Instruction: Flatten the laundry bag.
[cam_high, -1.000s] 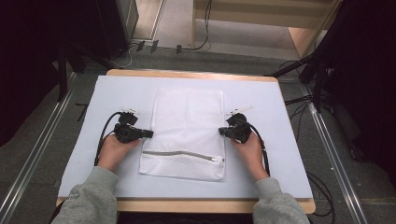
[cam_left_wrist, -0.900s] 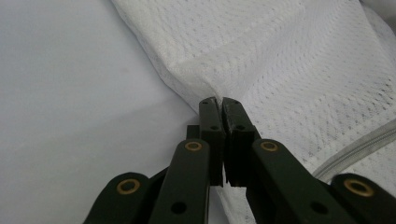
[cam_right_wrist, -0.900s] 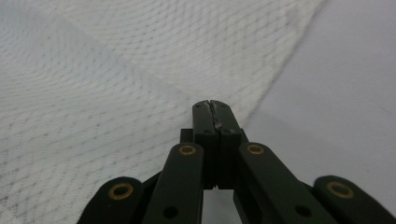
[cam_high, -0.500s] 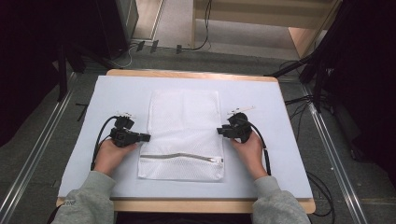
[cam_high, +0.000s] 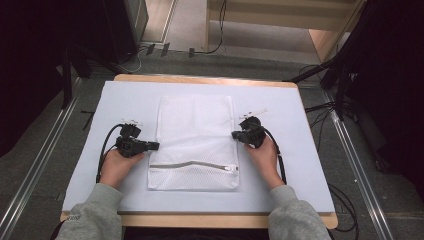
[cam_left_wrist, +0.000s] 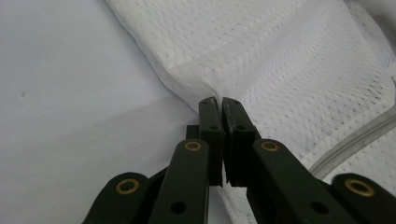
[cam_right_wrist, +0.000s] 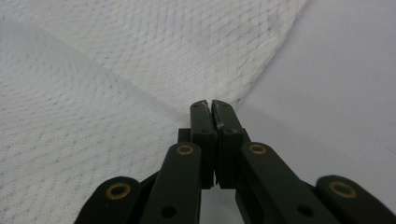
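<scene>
A white mesh bag (cam_high: 195, 130) lies flat on the pale mat (cam_high: 125, 100), its grey zipper (cam_high: 192, 165) running across the near end. My left gripper (cam_high: 156, 145) is at the bag's left edge. In the left gripper view the gripper (cam_left_wrist: 220, 100) is shut on a raised fold of the mesh (cam_left_wrist: 289, 60), with the zipper (cam_left_wrist: 355, 140) to its right. My right gripper (cam_high: 234, 135) is at the bag's right edge. In the right gripper view the gripper (cam_right_wrist: 208, 102) is shut on that edge, and creases in the mesh (cam_right_wrist: 116, 70) run from its tips.
The mat covers most of a wooden table (cam_high: 200, 79). Cables (cam_high: 102, 155) trail from both grippers across the mat. Beyond the table are grey floor, metal rails (cam_high: 30, 180) and dark equipment on both sides.
My left gripper has shifted slightly left and toward the person. The right gripper has barely moved. The bag stays in about the same place.
</scene>
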